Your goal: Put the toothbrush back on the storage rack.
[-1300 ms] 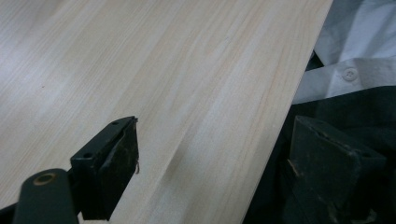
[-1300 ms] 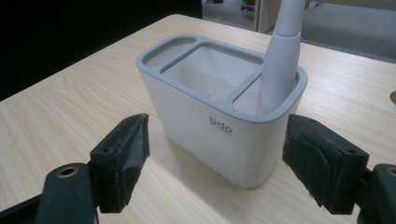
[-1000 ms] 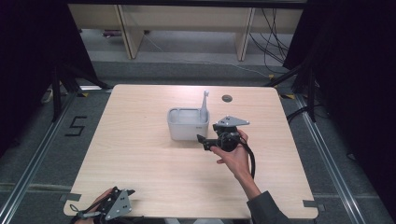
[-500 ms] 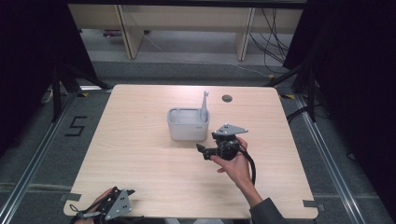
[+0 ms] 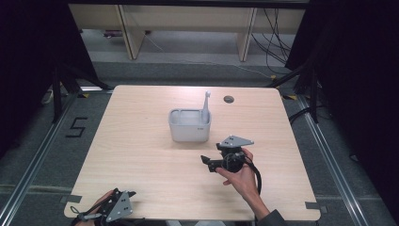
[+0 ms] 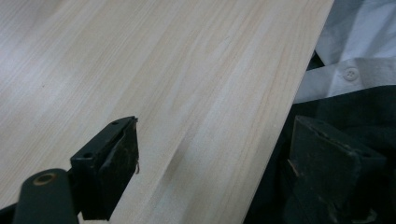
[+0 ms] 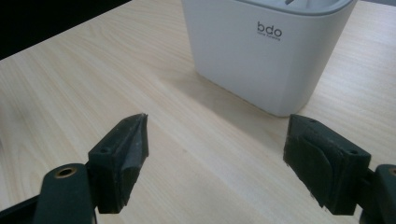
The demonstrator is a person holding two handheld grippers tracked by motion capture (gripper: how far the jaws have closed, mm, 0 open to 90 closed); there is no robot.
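Right tool point(image 5: 212, 163) sits at about 5 o'clock from the white bin point(image 5: 189, 125), near it but apart, jaws spread wide and empty; in the right gripper view the bin point(image 7: 266, 51) is dead ahead between the jaw lines, so my guess is it's lined up to approach or has just let go, can't tell which. Bin is a smooth matte plastic tub, rounded corners, small "bdo" print on the wall, standing upright near counter centre. A thin pale grey stick-like utensil point(image 5: 205, 103) stands upright in the bin's 3 o'clock end, leaning on the rim. Left tool point(image 5: 117, 207) is parked at the counter's point(image 5: 141, 155) 7 o'clock edge, jaws wide, nothing in them, looks idle. Counter is light wood-grain laminate, with a small dark round grommet point(image 5: 228, 99) at 1 o'clock from the bin.
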